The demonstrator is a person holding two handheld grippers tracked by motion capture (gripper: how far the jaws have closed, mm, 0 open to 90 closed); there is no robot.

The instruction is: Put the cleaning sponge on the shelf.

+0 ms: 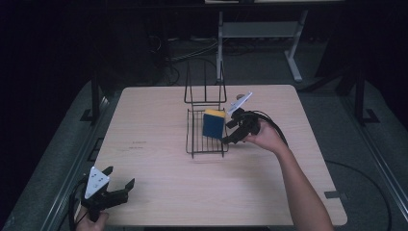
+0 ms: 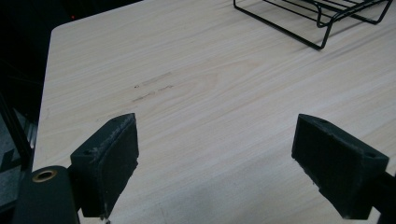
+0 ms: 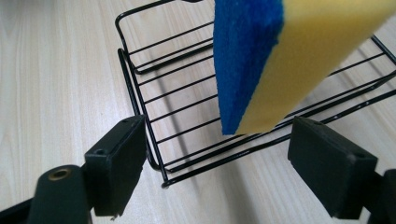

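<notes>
A blue and yellow sponge (image 1: 213, 124) stands on edge, tilted, in a black wire rack (image 1: 192, 144) at the table's middle. My right gripper (image 1: 229, 132) is open just right of the rack, its jaws apart on either side of the sponge's lower end without touching it. In the right gripper view the sponge (image 3: 261, 60) hangs over the rack (image 3: 140, 109) beyond my right gripper (image 3: 215, 168). My left gripper (image 1: 120, 176) rests open near the front left corner with nothing in it. The left gripper view shows my left gripper (image 2: 229, 158) above bare wood, the rack (image 2: 280, 28) far off.
The light wooden table (image 1: 154, 125) has faint marks (image 1: 138, 144) left of the rack. The rack's tall wire back (image 1: 204, 86) rises at its far side. A white desk frame (image 1: 260, 29) and cables stand on the dark floor behind.
</notes>
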